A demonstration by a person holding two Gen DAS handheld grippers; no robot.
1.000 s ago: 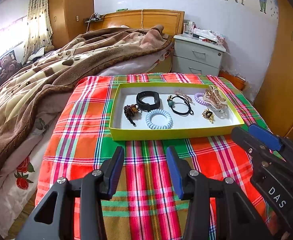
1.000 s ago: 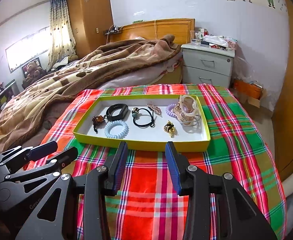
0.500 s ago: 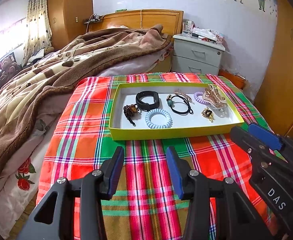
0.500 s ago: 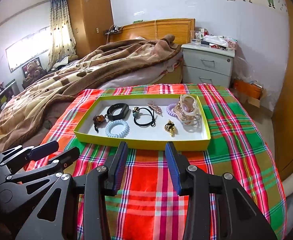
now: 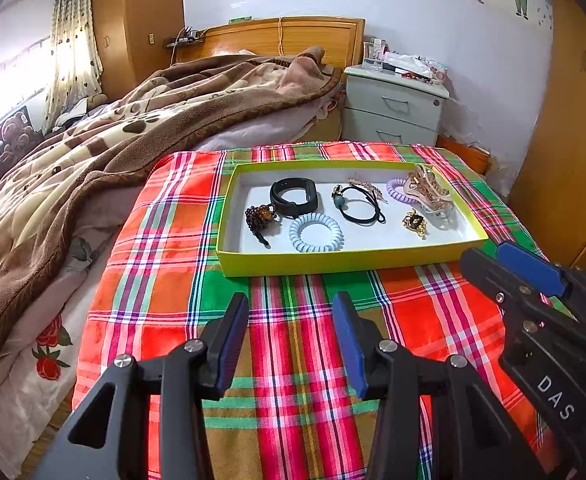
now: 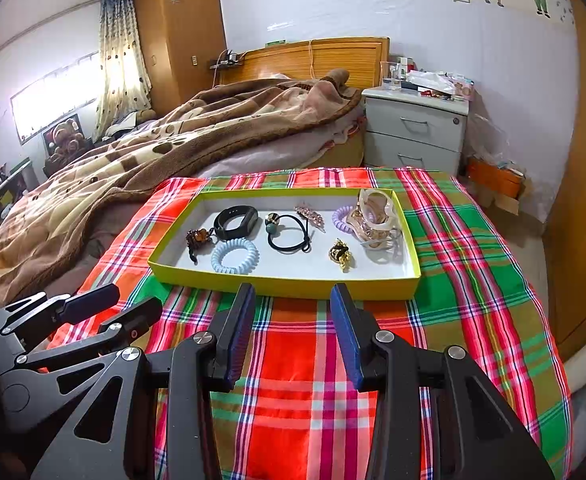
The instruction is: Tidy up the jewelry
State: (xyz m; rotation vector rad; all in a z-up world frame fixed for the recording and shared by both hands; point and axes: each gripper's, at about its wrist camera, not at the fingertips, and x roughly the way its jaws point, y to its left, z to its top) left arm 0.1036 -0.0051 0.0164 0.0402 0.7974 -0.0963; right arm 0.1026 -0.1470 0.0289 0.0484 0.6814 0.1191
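Observation:
A yellow tray (image 5: 333, 262) (image 6: 285, 282) lies on the plaid cloth. It holds a black band (image 5: 293, 196) (image 6: 235, 222), a pale blue coil hair tie (image 5: 315, 232) (image 6: 235, 256), a brown beaded piece (image 5: 259, 216), a black hair tie with a bead (image 5: 357, 204) (image 6: 289, 234), a gold brooch (image 5: 415, 222) (image 6: 341, 254), a purple coil tie (image 5: 397, 190), a pink hair pin (image 6: 310, 215) and a beige claw clip (image 5: 429, 190) (image 6: 375, 220). My left gripper (image 5: 291, 312) is open and empty, short of the tray. My right gripper (image 6: 293, 304) is open and empty at the tray's near edge.
A plaid cloth (image 5: 165, 248) covers the bed's foot. A brown blanket (image 5: 93, 152) is heaped at the left. A grey nightstand (image 5: 395, 108) stands at the back right, by a wooden wardrobe (image 5: 569, 132).
Both grippers have edged slightly forward toward the tray. Both stay open and empty.

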